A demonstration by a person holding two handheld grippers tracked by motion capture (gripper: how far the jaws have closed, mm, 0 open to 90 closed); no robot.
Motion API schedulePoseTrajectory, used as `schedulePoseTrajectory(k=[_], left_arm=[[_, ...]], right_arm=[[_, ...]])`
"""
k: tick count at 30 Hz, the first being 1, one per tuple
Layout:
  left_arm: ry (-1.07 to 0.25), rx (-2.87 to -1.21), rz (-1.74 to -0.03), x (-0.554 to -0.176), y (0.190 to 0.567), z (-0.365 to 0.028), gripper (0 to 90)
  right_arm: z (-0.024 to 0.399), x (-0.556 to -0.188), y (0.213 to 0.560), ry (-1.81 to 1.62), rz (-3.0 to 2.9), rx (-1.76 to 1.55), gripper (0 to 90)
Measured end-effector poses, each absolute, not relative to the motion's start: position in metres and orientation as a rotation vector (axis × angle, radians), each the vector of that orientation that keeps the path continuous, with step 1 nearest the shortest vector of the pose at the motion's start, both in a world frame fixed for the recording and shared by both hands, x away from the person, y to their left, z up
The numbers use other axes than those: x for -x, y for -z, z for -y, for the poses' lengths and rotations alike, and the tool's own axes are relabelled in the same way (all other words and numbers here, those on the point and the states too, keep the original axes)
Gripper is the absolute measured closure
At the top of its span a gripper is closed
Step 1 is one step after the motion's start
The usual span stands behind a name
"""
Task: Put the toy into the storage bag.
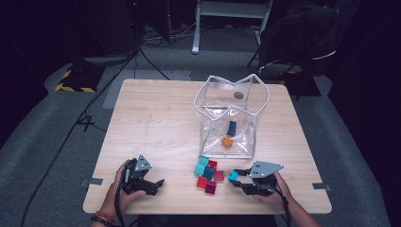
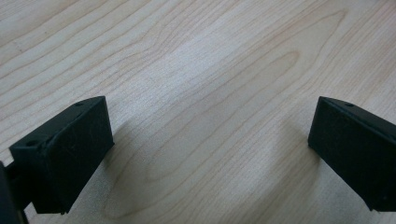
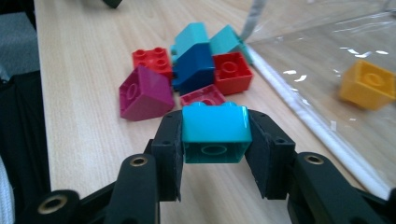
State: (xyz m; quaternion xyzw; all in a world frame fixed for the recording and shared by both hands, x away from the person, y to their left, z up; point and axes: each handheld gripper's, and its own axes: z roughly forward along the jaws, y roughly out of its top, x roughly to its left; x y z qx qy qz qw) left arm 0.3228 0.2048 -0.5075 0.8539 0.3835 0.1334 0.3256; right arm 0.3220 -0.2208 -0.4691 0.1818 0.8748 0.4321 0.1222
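Right now the right gripper [image 3: 215, 140] is clamped on a turquoise brick [image 3: 215, 133], its two jaws pressing the brick's opposite side faces so that the brick sits crosswise between them, studs up and just clear of the wooden table [image 1: 156, 123]. What matters for the coming move is where the clear bin [image 1: 231, 116] lies from this gripper: ahead of the jaws and off to their right in the right gripper view, with its near wall close by and its open top above jaw level. An orange brick [image 3: 366, 85] and a dark blue one [image 1: 231, 126] already lie inside it. My reading is that the held brick has to go up and over that near wall before it is let go; a straight push forward would meet the plastic. Directly ahead of the jaws, between them and the bin's corner, sits the loose pile of bricks [image 3: 187, 74], red, magenta, blue and teal, close enough to be clipped by a low carry. The left gripper [image 1: 142, 182] rests well away on the far side of that pile, jaws spread wide over bare wood with nothing between them, so the right hand is plainly the nearer one to the bin.
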Motion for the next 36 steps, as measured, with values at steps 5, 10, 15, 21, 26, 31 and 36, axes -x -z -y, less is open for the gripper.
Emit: schedulePoseTrajectory(k=[5,10,15,21,26,31,36], left_arm=[[-0.349,-2.240,-1.005,-0.323,0.507,-0.205,0.2],[-0.349,-2.239,-1.006,-0.323,0.507,-0.205,0.1],[-0.349,-2.240,-1.006,-0.323,0.507,-0.205,0.1],[-0.348,-2.239,-1.007,-0.323,0.507,-0.205,0.1],[-0.349,-2.240,-1.005,-0.323,0.507,-0.205,0.1],[-0.348,-2.240,-1.006,-0.323,0.507,-0.205,0.1],[-0.348,-2.240,-1.006,-0.323,0.507,-0.205,0.1]], right_arm=[[0.235,-0.327,0.461,-1.279,-2.491,-0.590,59.1],[0.247,-0.331,0.454,-1.286,-2.436,-0.637,59.2],[0.260,-0.335,0.447,-1.292,-2.376,-0.685,59.2],[0.272,-0.339,0.439,-1.295,-2.316,-0.736,59.2],[0.283,-0.342,0.428,-1.301,-2.255,-0.775,59.2],[0.295,-0.346,0.418,-1.331,-2.197,-0.818,59.2],[0.304,-0.350,0.408,-1.337,-2.146,-0.853,59.2]])
